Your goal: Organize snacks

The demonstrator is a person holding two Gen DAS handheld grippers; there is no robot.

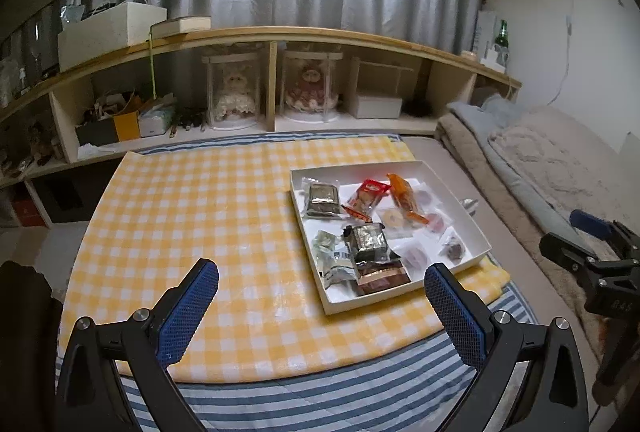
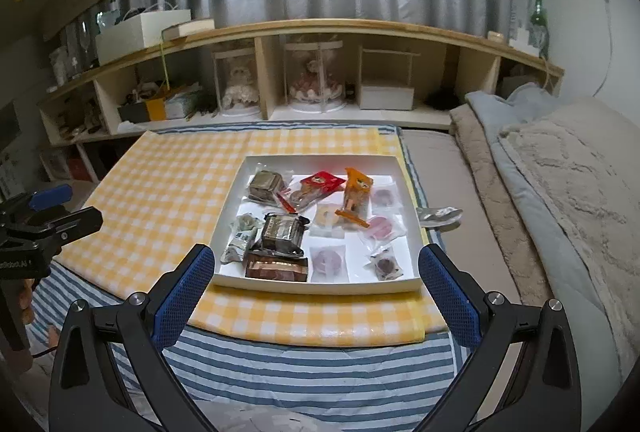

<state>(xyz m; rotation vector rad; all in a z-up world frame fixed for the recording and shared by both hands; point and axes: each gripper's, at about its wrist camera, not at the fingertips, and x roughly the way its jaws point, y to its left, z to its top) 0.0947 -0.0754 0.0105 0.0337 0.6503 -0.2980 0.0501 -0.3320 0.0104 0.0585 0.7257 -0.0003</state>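
Overhead-ish wrist views: shallow white box [image 2: 320,286] sits on the yellow checked cloth [image 2: 168,176], toward its right edge, cloth laid over a blue striped blanket [image 2: 312,364]. Box holds mixed snack packs, none lined up. Orange packet [image 2: 356,200] in the far half, long axis running near-to-far, slightly tilted. Red packet [image 2: 320,182] just left of it, lying diagonal. Dark foil pack [image 2: 266,186] in the far-left corner. Another foil pack [image 2: 282,232] mid-left, resting partly on the brown packet [image 2: 276,268] at the near wall, whose long axis runs along that wall. Clear-wrapped round pastries [image 2: 328,260] fill the right half, flat. One silver wrapper [image 2: 438,214] lies outside the box, just beside its right wall.

Left tool [image 1: 320,308] hovers over the cloth, left of the box, aimed forward toward the shelf [image 1: 280,36]; blue pads spread wide, released, gripping nothing. Right tool [image 2: 316,296] hangs at the box's near edge, pointed at the box, pads likewise wide apart and empty. Each tool shows at the edge of the other's view. Folded bedding [image 2: 560,172] lies to the right.
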